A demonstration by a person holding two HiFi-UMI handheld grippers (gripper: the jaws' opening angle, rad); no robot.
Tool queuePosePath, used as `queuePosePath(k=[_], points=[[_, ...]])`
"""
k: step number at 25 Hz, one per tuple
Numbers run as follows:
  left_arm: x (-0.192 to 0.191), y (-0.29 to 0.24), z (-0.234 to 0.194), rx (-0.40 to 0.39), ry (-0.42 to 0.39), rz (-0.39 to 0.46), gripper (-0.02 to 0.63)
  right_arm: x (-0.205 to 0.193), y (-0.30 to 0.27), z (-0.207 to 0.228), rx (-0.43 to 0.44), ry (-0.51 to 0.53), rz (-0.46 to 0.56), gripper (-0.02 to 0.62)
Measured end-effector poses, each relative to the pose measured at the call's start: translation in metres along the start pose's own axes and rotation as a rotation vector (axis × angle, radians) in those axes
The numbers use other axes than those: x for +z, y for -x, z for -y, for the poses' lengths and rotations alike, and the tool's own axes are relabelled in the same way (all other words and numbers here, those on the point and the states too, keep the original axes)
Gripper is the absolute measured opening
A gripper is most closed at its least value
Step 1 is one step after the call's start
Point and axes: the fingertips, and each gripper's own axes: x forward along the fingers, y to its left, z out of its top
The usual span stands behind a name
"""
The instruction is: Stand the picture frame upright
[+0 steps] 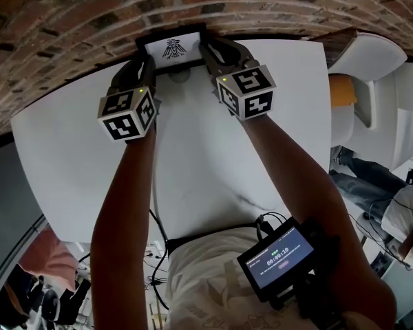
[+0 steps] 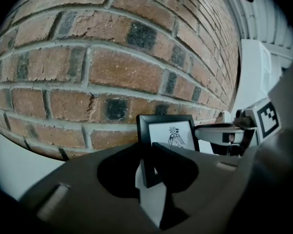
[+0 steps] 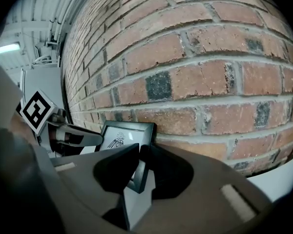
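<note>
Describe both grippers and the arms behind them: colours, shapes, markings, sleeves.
The left gripper and right gripper have broad, dark grey moulded jaws. Each carries a white cube printed with black square markers, with a small green light near its top corner. The arms show no sleeves; the person wears a white T-shirt.

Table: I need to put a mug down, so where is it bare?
The white table is bare left and right of the arms, and between them. It is crowded only at the brick wall, where the left claw and right claw grip the picture frame.
</note>
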Motion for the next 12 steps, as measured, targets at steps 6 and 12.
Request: queuePosePath(k=[6, 12], points=[[-0.002, -0.008, -0.005, 0.004, 0.009, -0.006, 0.08, -0.005, -0.006, 0.004, -0.006, -0.001, -0.01, 0.064], [-0.004, -0.012, -0.008, 0.013, 0.007, -0.014, 0.078, -0.006, -0.011, 0.007, -0.002, 0.003, -0.015, 0.06]])
